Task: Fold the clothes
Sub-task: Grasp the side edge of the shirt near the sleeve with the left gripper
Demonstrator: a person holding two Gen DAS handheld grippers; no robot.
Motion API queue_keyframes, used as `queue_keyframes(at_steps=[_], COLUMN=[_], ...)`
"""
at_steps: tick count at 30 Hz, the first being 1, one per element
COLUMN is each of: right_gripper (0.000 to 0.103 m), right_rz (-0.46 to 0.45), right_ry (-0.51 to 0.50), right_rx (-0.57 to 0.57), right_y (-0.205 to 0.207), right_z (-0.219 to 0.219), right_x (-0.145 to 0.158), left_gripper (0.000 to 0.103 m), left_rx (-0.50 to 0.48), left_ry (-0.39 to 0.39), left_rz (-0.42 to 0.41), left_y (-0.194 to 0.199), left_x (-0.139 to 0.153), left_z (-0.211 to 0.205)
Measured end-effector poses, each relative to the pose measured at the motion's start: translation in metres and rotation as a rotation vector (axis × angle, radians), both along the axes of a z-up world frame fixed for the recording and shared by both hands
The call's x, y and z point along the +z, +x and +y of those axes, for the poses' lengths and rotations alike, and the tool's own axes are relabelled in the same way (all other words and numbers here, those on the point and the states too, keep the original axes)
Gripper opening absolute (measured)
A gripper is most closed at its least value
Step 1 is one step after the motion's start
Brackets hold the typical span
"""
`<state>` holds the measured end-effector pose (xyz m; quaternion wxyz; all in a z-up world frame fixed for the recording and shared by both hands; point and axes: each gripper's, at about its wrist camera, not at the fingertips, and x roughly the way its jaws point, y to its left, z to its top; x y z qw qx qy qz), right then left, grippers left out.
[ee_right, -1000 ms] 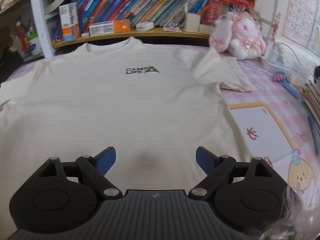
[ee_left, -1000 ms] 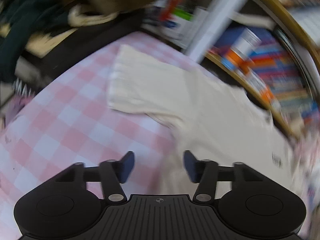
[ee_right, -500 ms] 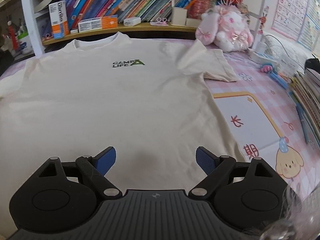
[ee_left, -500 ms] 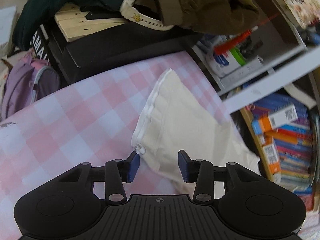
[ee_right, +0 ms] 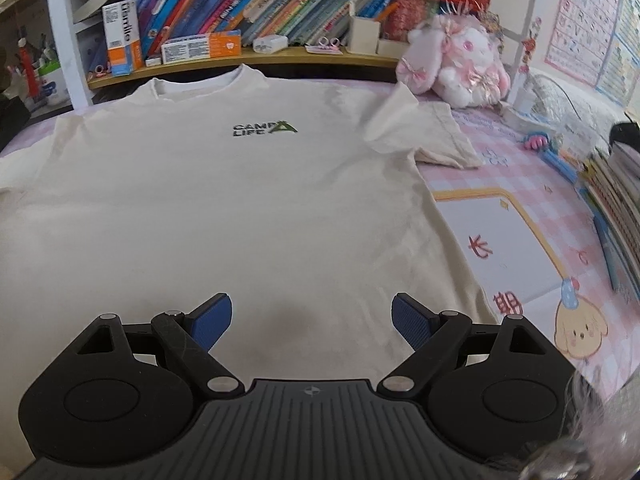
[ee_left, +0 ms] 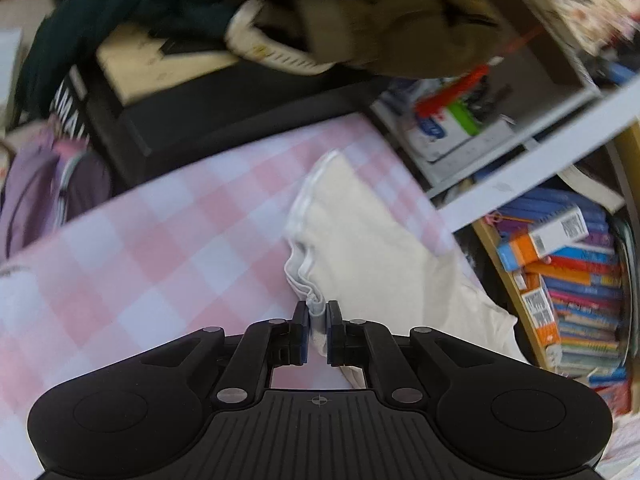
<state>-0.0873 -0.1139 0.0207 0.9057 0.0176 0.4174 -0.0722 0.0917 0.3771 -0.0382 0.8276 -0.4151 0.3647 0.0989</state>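
A cream T-shirt (ee_right: 224, 200) with a "CAMP LIFE" print lies flat, front up, on the pink checked table, collar toward the bookshelf. My right gripper (ee_right: 312, 316) hovers open over the shirt's lower middle, nothing between its blue pads. In the left wrist view my left gripper (ee_left: 318, 320) is shut on the hem corner of the shirt's left sleeve (ee_left: 360, 232), and the cloth bunches up between the pads. The sleeve lies across the checked cloth toward the shelf.
A curved wooden shelf (ee_right: 256, 58) of books and boxes runs behind the shirt. A pink plush rabbit (ee_right: 460, 64) sits at the back right. Stacked books (ee_right: 616, 208) line the right edge. A pile of clothes (ee_left: 360, 20) and a purple backpack (ee_left: 44, 196) lie beyond the table's left end.
My left gripper swung onto the sleeve and has shut on its hem corner, where it stood open half a second ago. The right gripper stays open, drifting only slightly.
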Motion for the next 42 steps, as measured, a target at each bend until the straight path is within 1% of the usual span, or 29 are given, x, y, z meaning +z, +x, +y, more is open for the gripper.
queue_keyframes(at_steps=[2, 3, 7, 18, 20, 24, 28, 37, 42], right_gripper=[0.087, 0.087, 0.087, 0.087, 0.087, 0.087, 0.087, 0.087, 0.087], right_rz=[0.000, 0.001, 0.002, 0.016, 0.019, 0.023, 0.020, 0.032, 0.036], right_ry=[-0.003, -0.004, -0.010, -0.001, 0.002, 0.008, 0.013, 0.030, 0.052], right_rx=[0.009, 0.014, 0.032, 0.042, 0.039, 0.033, 0.033, 0.052, 0.057], right_y=[0.001, 0.001, 0.002, 0.005, 0.005, 0.006, 0.006, 0.008, 0.010], right_z=[0.001, 0.001, 0.003, -0.004, -0.007, -0.017, -0.029, -0.055, -0.072], right_x=[0.000, 0.000, 0.000, -0.004, -0.005, -0.007, -0.008, -0.014, -0.018], left_gripper=[0.010, 0.011, 0.013, 0.012, 0.008, 0.007, 0.006, 0.006, 0.006], left_rx=[0.017, 0.031, 0.070, 0.129, 0.142, 0.171, 0.212, 0.232, 0.229], left_ry=[-0.045, -0.071, -0.122, -0.188, -0.195, -0.201, -0.228, -0.137, -0.070], left_rz=[0.022, 0.021, 0.013, -0.008, -0.012, -0.017, -0.012, 0.023, 0.036], left_y=[0.000, 0.000, 0.000, -0.003, -0.004, -0.005, -0.007, -0.002, -0.001], left_x=[-0.008, -0.011, -0.017, -0.023, -0.023, -0.025, -0.026, -0.015, -0.004], left_z=[0.005, 0.006, 0.007, 0.011, 0.011, 0.010, 0.011, -0.001, -0.009])
